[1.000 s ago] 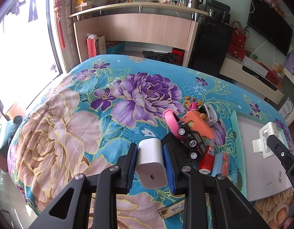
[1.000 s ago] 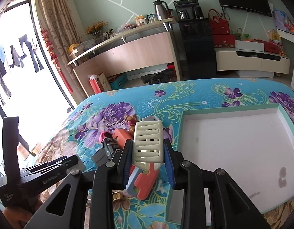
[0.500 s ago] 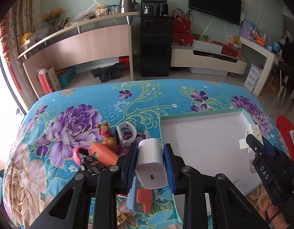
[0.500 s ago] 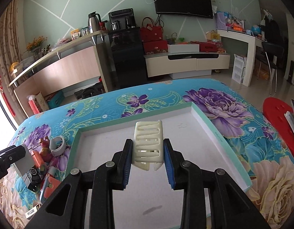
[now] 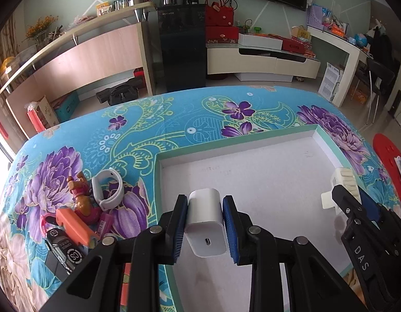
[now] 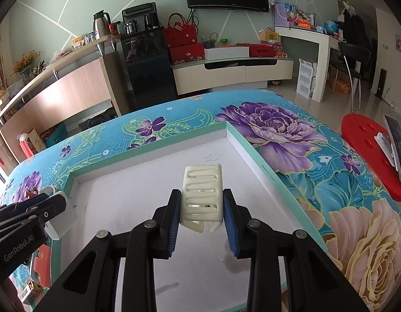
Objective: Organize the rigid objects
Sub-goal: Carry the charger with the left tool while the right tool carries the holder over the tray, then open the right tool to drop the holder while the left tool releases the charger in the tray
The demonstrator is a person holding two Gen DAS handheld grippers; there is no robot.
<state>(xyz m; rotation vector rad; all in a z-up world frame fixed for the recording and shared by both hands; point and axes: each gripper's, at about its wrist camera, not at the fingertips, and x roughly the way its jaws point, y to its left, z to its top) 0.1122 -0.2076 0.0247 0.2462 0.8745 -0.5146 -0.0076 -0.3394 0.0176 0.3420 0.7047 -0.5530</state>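
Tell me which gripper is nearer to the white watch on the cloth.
Left. The left gripper, holding the charger, is beside the white watch near the tray's left rim; the right gripper is toward the tray's opposite side.

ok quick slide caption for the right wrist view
Right gripper clamps a cream hair claw clip above the white tray; left gripper brings a white charger alongside.

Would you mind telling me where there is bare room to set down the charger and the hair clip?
The white floor of the tray is bare from its far wall to both grippers. Crowded: the bedspread left of the tray, where the white wristband, orange toy and toy car cluster.
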